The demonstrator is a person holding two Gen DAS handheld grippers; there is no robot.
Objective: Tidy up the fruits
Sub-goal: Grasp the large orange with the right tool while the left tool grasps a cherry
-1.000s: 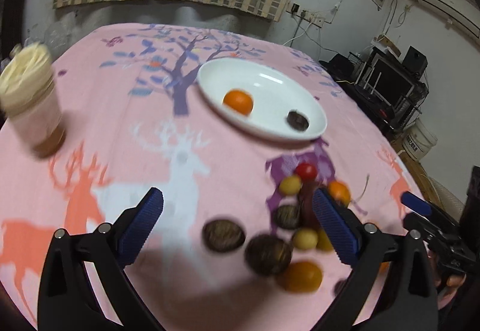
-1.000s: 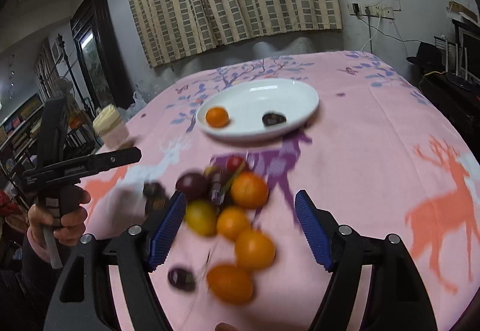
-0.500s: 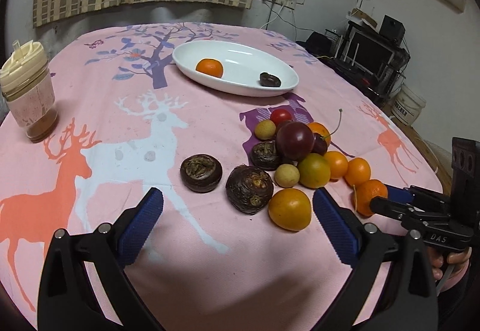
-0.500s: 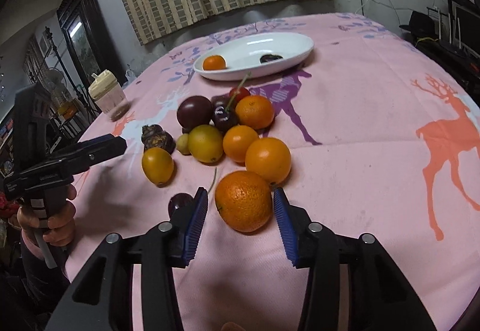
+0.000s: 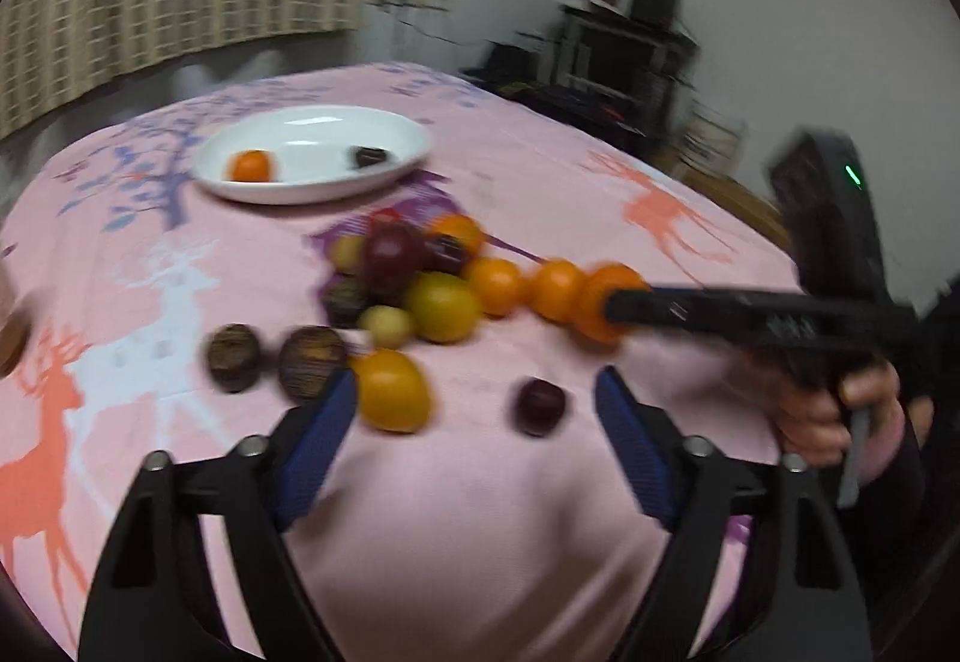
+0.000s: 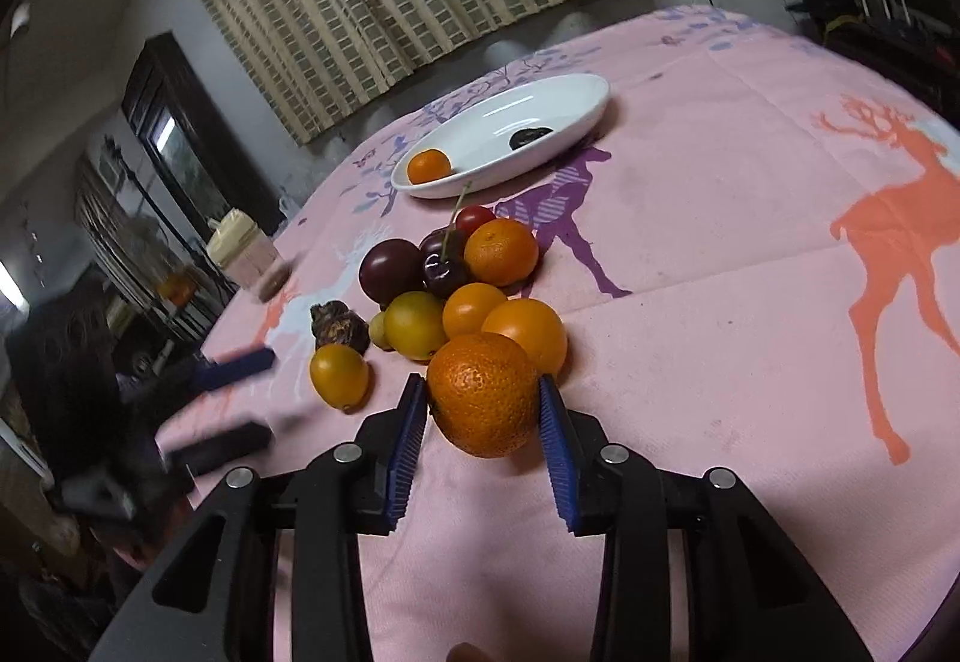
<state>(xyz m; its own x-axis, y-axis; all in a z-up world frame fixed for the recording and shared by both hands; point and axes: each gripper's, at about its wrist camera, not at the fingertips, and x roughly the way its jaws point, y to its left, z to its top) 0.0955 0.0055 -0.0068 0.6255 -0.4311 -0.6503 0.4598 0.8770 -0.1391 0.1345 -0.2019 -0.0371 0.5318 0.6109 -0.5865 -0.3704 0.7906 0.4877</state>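
Right wrist view shows the right gripper [image 6: 483,410] with its jaws closing on an orange [image 6: 485,393], the blue pads touching or all but touching its two sides; the fruit sits at the near edge of the fruit pile [image 6: 447,284] on the pink cloth [image 6: 750,362]. The plate [image 6: 558,98] lies beyond the pile, far and slightly right of the tool, already holding a small orange [image 6: 428,166] and a dark fruit [image 6: 528,137]. That is the relation the coming move likely turns on: to reach the plate, the orange must go up and forward over the whole pile, not through it. From the left wrist view, blurred by motion, the left gripper [image 5: 474,410] is at middling width with its jaws closing and nothing pressed between them; a yellow fruit [image 5: 393,391] lies just beside its left pad and a dark cherry [image 5: 540,405] sits on the cloth between the pads, slightly ahead of the tips. The right tool reaches in from the right there, its tip at the orange. Of the two hands, the right is the one actually on a fruit, so I judge it will carry first.
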